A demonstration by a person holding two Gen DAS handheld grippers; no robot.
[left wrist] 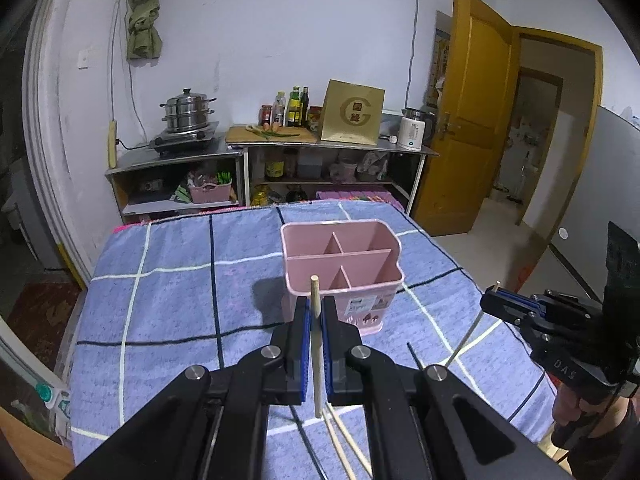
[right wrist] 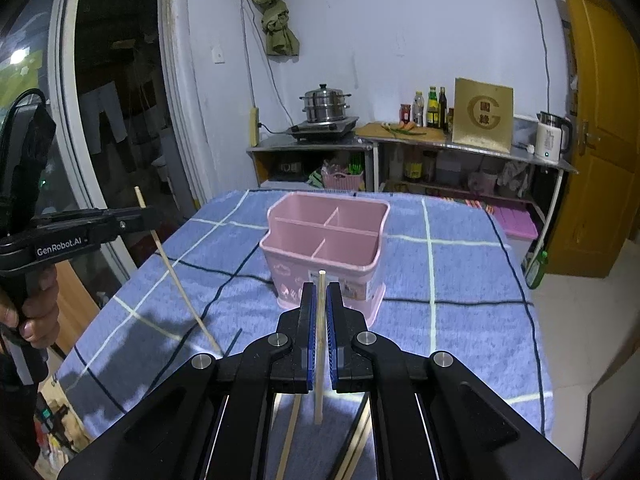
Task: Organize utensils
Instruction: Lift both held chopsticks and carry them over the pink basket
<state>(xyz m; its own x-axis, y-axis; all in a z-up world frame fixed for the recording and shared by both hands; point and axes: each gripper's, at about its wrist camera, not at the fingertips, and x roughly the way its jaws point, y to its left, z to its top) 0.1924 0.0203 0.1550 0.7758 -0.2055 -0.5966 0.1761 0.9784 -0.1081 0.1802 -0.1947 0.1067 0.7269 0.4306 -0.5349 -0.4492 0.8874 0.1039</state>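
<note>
A pink utensil holder (left wrist: 342,256) (right wrist: 324,236) with several empty compartments stands on the blue checked cloth. My left gripper (left wrist: 315,304) is shut on a wooden chopstick (left wrist: 316,344) held nearly upright, just in front of the holder. The right wrist view shows this left gripper (right wrist: 154,216) at the left, with its chopstick (right wrist: 176,276) slanting down. My right gripper (right wrist: 320,290) is shut on another wooden chopstick (right wrist: 319,352), also upright before the holder. In the left wrist view the right gripper (left wrist: 490,300) appears at the right with its chopstick (left wrist: 468,336).
More wooden chopsticks (left wrist: 340,440) (right wrist: 288,440) lie on the cloth (left wrist: 168,304) under the grippers, beside a thin dark stick (left wrist: 414,354). Behind the table stands a steel shelf (left wrist: 180,156) with a pot, bottles and a kettle. A yellow door (left wrist: 472,120) is open at the right.
</note>
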